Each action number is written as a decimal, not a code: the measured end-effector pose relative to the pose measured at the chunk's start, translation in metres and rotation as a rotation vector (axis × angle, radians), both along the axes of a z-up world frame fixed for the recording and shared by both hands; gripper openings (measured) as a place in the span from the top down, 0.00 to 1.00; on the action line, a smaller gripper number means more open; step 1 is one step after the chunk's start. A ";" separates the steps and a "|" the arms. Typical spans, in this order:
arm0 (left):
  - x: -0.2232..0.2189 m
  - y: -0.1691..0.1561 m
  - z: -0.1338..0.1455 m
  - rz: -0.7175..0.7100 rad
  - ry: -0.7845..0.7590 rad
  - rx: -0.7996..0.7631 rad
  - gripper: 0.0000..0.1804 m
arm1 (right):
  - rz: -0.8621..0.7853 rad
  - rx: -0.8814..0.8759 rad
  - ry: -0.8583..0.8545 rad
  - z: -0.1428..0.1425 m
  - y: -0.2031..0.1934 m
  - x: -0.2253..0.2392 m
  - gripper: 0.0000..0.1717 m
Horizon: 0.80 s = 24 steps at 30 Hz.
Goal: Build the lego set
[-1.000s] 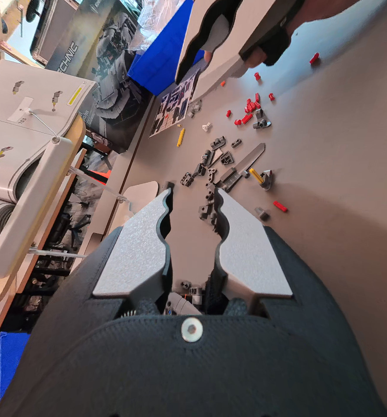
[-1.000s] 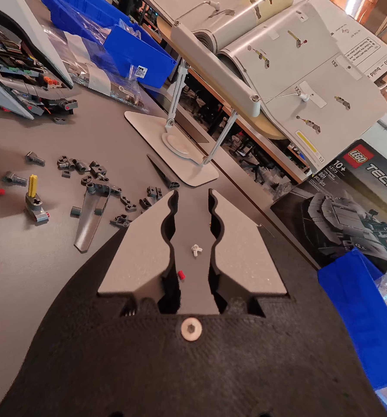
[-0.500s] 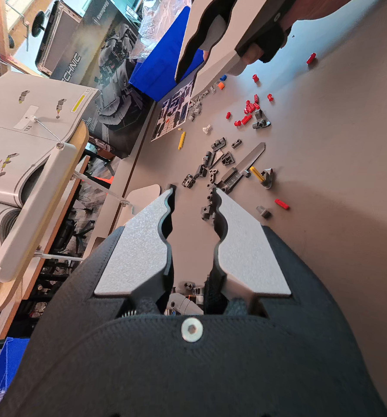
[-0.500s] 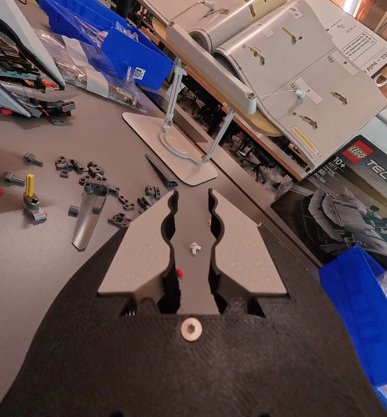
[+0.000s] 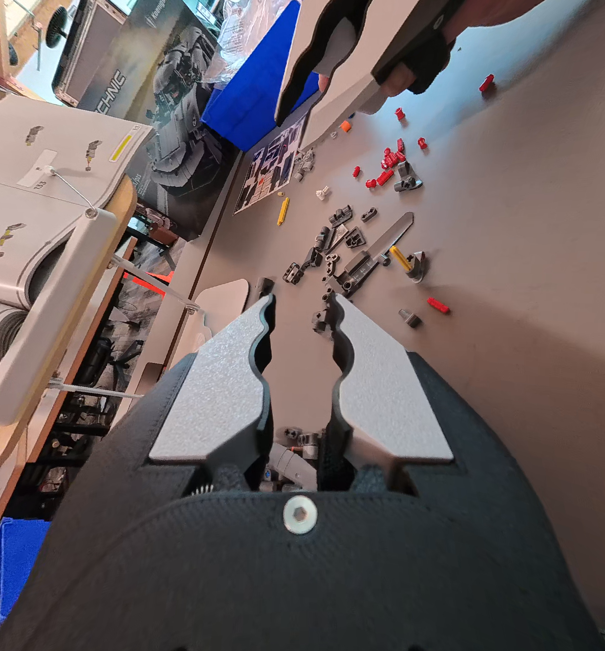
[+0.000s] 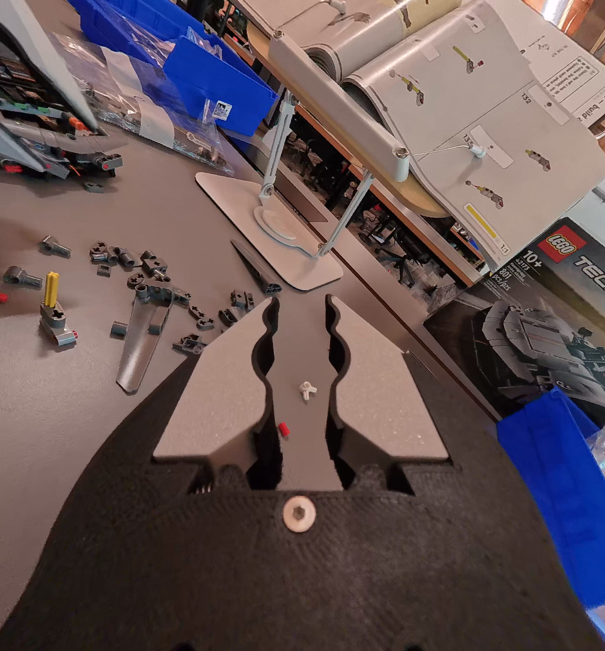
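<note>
Left wrist view: your left gripper (image 5: 303, 299) hangs over the worktop (image 5: 505, 352) with its jaws apart and nothing between the pads. A small dark grey connector (image 5: 321, 318) lies on the worktop just beside the right fingertip; whether they touch I cannot tell. Beyond that connector lies a scatter of dark grey pieces (image 5: 336, 246), with the long grey blade piece (image 5: 387, 239) among them. Your right gripper (image 6: 301, 299) is also open and bare, above a small white piece (image 6: 307, 390) and a red pin (image 6: 284, 429) on the worktop.
</note>
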<state>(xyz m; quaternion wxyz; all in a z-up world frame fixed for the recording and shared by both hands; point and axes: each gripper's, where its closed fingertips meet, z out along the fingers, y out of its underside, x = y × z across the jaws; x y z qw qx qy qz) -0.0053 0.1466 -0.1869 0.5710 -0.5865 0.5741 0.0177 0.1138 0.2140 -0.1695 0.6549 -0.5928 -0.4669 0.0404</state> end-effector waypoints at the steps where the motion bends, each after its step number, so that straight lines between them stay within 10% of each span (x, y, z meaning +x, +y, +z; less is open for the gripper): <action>1: 0.000 -0.001 -0.001 -0.004 0.004 0.002 0.84 | -0.009 0.003 0.003 0.001 0.001 0.002 0.86; 14: -0.015 0.006 0.021 0.040 -0.048 0.053 0.83 | -0.038 0.009 0.264 0.061 -0.017 0.045 0.86; 24: -0.008 0.004 0.008 0.021 -0.016 0.025 0.84 | -0.020 -0.245 -0.074 0.001 -0.032 0.064 0.92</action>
